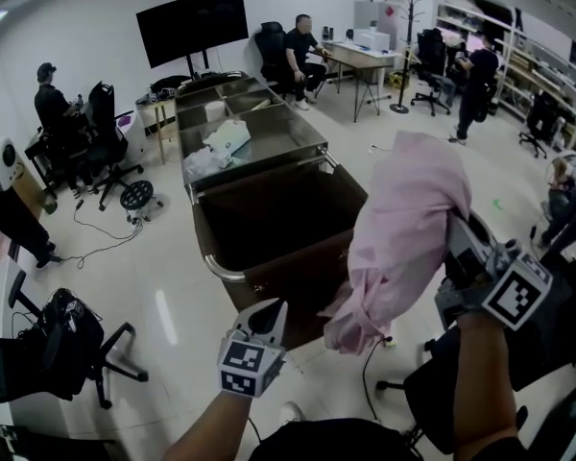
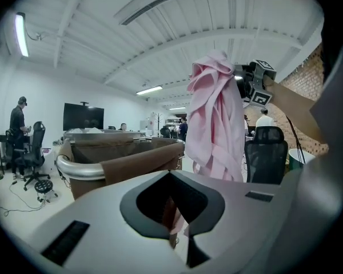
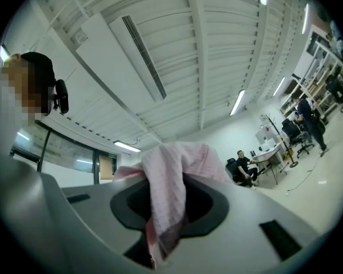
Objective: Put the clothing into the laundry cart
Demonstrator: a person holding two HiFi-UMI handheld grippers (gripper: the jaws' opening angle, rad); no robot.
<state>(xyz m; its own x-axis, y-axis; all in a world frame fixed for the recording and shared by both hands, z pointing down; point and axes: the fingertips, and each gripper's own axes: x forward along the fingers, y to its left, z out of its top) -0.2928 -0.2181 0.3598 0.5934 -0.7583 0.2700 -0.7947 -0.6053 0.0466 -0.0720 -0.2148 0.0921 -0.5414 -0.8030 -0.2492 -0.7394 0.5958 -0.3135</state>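
Note:
A pink garment (image 1: pixel 403 229) hangs bunched in the air just right of the brown laundry cart (image 1: pixel 226 272), level with its rim. My right gripper (image 1: pixel 456 233) is shut on the garment's upper part; in the right gripper view the cloth (image 3: pixel 168 193) is pinched between the jaws and drapes over them. My left gripper (image 1: pixel 269 315) is low at the cart's near corner, jaws together with nothing in them, left of the garment's lower end. From the left gripper view the garment (image 2: pixel 217 119) dangles from the right gripper (image 2: pixel 254 87) beside the cart (image 2: pixel 86 167).
Behind the cart stands a long metal trolley (image 1: pixel 298 147) holding white items. Black office chairs are at the lower left (image 1: pixel 58 344) and by my right arm (image 2: pixel 266 153). People sit and stand around desks at the back, by a large screen (image 1: pixel 192 22).

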